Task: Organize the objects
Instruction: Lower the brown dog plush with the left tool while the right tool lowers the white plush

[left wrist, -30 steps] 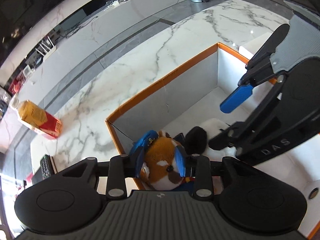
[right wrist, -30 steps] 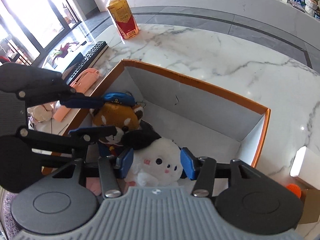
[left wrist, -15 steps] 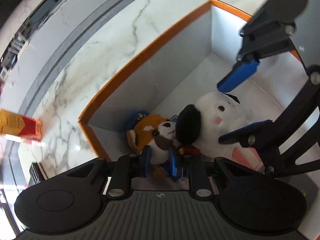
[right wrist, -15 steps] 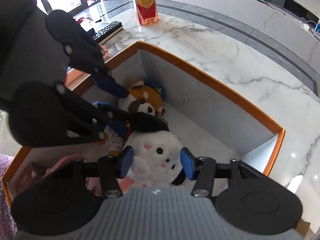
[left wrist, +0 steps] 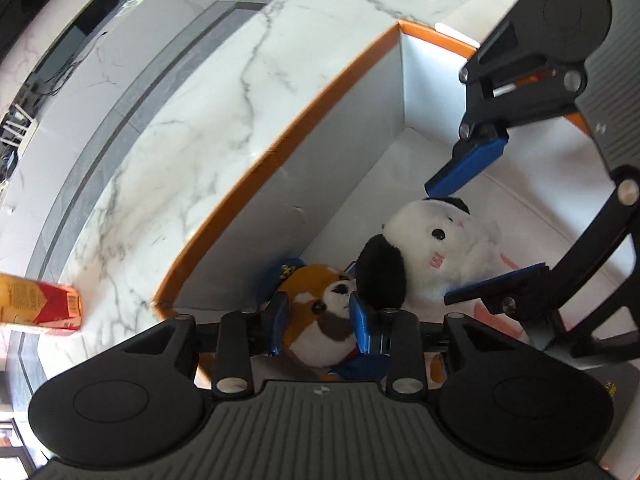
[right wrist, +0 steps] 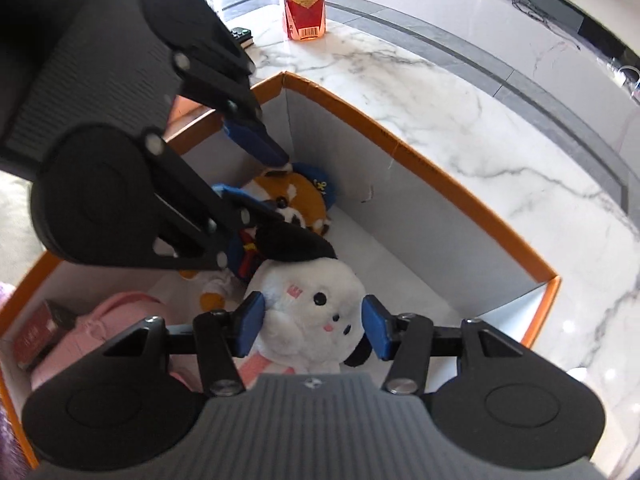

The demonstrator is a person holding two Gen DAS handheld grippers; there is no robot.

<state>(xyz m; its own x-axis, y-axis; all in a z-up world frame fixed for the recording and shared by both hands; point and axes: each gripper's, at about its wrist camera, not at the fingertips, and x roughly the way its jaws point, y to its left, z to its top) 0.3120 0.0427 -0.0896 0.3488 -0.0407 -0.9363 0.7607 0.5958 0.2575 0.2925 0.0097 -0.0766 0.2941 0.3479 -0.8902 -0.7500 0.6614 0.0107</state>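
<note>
An orange-rimmed white box (left wrist: 280, 152) (right wrist: 440, 172) stands on a marble counter. In it lie a brown fox plush with a blue cap (left wrist: 320, 312) (right wrist: 296, 196) and a white dog plush with black ears (left wrist: 436, 248) (right wrist: 320, 292). My left gripper (left wrist: 318, 320) has its blue pads around the fox plush's head with small gaps, low in the box. My right gripper (right wrist: 312, 328) is open, its pads on either side of the white plush and apart from it. Each gripper shows in the other's view: the right (left wrist: 480, 224), the left (right wrist: 256, 176).
A pink item (right wrist: 120, 320) and a dark red box (right wrist: 36, 332) lie at the box's near-left end. A yellow-red drink bottle (right wrist: 304, 4) (left wrist: 36, 304) and a black remote (right wrist: 240, 36) stand on the counter beyond the box.
The left gripper let go of the fox plush, which now lies on the box floor, and its jaws widened. The right gripper has pulled back slightly over the white plush.
</note>
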